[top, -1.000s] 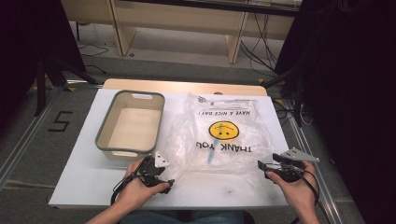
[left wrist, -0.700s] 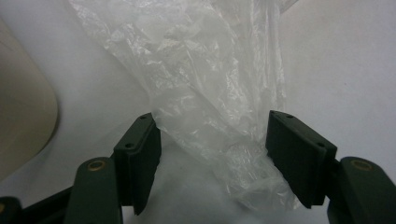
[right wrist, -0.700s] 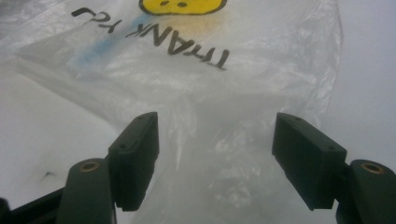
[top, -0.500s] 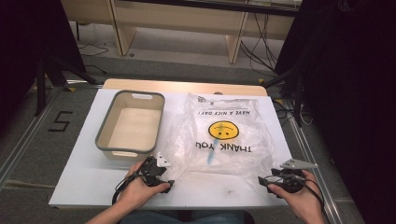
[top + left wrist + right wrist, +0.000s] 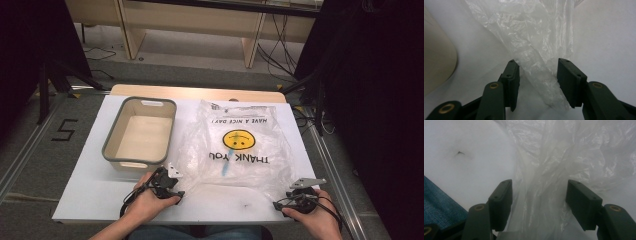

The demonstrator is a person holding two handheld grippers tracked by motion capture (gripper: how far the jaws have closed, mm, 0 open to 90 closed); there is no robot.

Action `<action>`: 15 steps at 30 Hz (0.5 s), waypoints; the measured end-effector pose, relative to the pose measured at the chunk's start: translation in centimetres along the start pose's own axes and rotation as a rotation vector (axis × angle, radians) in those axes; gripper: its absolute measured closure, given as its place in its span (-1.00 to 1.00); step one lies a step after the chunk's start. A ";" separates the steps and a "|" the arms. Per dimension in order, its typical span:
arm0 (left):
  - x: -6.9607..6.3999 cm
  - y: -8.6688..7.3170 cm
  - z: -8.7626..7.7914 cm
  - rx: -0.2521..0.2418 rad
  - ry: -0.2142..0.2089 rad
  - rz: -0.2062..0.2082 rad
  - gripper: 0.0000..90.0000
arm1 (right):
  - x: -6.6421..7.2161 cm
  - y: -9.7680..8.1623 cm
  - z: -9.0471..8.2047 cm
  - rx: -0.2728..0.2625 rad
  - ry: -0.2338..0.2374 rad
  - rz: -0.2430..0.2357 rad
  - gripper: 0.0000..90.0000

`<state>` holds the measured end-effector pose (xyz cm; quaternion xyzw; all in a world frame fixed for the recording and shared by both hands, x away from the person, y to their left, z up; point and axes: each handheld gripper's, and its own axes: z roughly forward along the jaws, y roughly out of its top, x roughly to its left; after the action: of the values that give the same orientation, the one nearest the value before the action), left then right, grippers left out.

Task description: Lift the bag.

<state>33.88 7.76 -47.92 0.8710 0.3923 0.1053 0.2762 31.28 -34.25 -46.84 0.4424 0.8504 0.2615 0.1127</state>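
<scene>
A clear plastic bag with a yellow smiley and upside-down "THANK YOU" print lies flat on the white table. At the bag's near left corner, my left gripper straddles a crumpled strip of the bag. Its jaws have just been closing and stand open around the strip. At the near right corner, my right gripper is low on the table. Its jaws have just been closing a little and stand wide open, with bunched plastic between them.
An empty beige bin with a grey rim stands left of the bag, just beyond my left hand. The table's near edge is right behind both hands, and a blue trouser leg shows past it. Wooden shelving stands beyond the table.
My right hand has sunk and drawn back toward the table's near edge at the bag's right corner. My left hand has stayed where it was.
</scene>
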 end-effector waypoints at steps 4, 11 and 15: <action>-0.1 0.1 -0.1 0.009 -0.001 0.002 0.32 | 0.1 0.0 0.0 0.011 -0.018 -0.017 -0.03; -0.5 0.3 -0.1 0.023 0.000 0.021 0.53 | 0.2 0.2 0.0 0.030 -0.040 -0.061 0.27; -0.8 0.3 -0.1 0.030 -0.002 0.044 0.70 | 0.2 0.3 0.0 0.038 -0.035 -0.068 0.50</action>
<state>33.49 6.99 -47.62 0.8837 0.3741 0.1045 0.2611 31.35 -33.91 -46.66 0.4198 0.8676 0.2337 0.1280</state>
